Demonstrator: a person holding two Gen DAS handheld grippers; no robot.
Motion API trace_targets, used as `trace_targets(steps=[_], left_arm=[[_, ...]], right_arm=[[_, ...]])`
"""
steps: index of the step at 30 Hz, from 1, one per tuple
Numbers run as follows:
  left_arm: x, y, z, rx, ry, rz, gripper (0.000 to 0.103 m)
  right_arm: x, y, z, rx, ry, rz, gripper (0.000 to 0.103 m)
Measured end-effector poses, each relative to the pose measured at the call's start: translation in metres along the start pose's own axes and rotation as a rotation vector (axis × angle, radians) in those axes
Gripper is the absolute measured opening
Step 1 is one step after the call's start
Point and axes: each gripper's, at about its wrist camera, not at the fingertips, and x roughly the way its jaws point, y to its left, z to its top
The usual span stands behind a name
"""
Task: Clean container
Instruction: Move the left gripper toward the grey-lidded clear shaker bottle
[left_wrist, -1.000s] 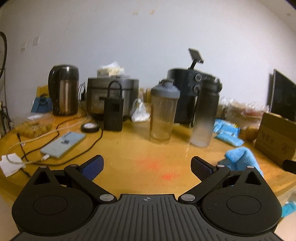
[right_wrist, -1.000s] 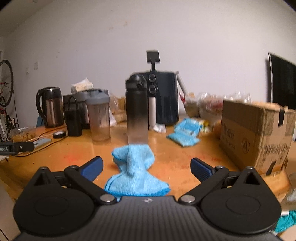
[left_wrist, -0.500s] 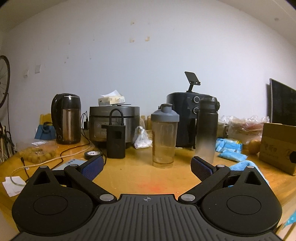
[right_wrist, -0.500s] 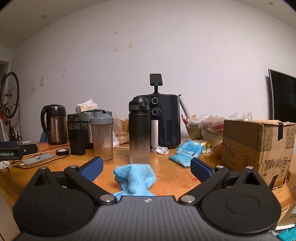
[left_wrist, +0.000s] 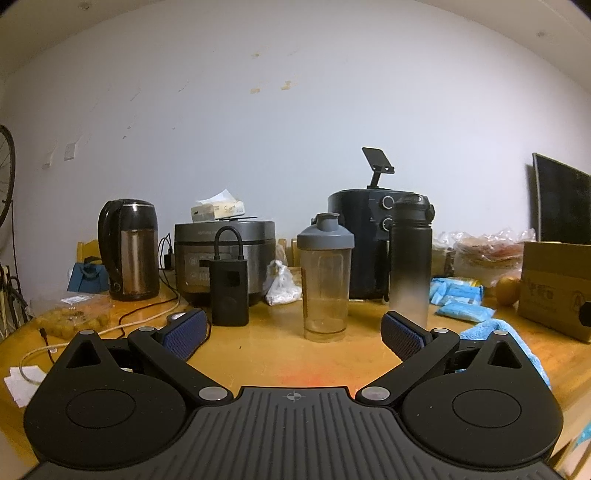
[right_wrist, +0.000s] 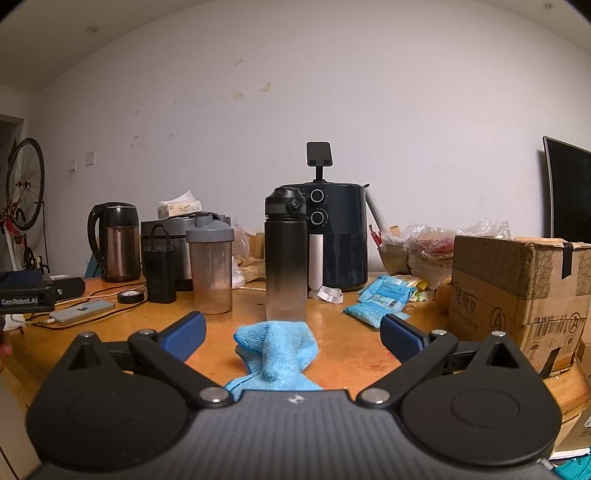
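Note:
A clear shaker cup with a grey lid (left_wrist: 325, 280) (right_wrist: 210, 267) stands upright on the wooden table (left_wrist: 280, 354). To its right stands a tall bottle, black fading to clear (left_wrist: 410, 258) (right_wrist: 286, 254). A crumpled blue cloth (right_wrist: 277, 350) (left_wrist: 495, 332) lies in front of the bottle. My left gripper (left_wrist: 293, 334) is open, level with the table, with the shaker straight ahead between its fingers' line. My right gripper (right_wrist: 291, 336) is open too, just above the cloth and short of the bottle.
Behind stand a kettle (left_wrist: 129, 249), a rice cooker (left_wrist: 225, 258), a black air pump (left_wrist: 229, 291) and a dark air fryer (left_wrist: 369, 243). A cardboard box (right_wrist: 517, 295) sits at the right, blue packets (right_wrist: 380, 299) near it. A phone (right_wrist: 83, 310), cables and tape lie left.
Both grippers have dropped lower and tilted up to a level view, so the table top shows less and the wall more. Both stay open; nothing on the table has moved.

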Motion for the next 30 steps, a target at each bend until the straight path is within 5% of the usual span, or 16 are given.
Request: trace_targets(steps=[30], left_arm=[[0.052,-0.009,0.014,-0.03,-0.005,-0.057,0.103]], right_arm=[[0.001,-0.002,-0.002,0.017,0.014,0.009,0.103]])
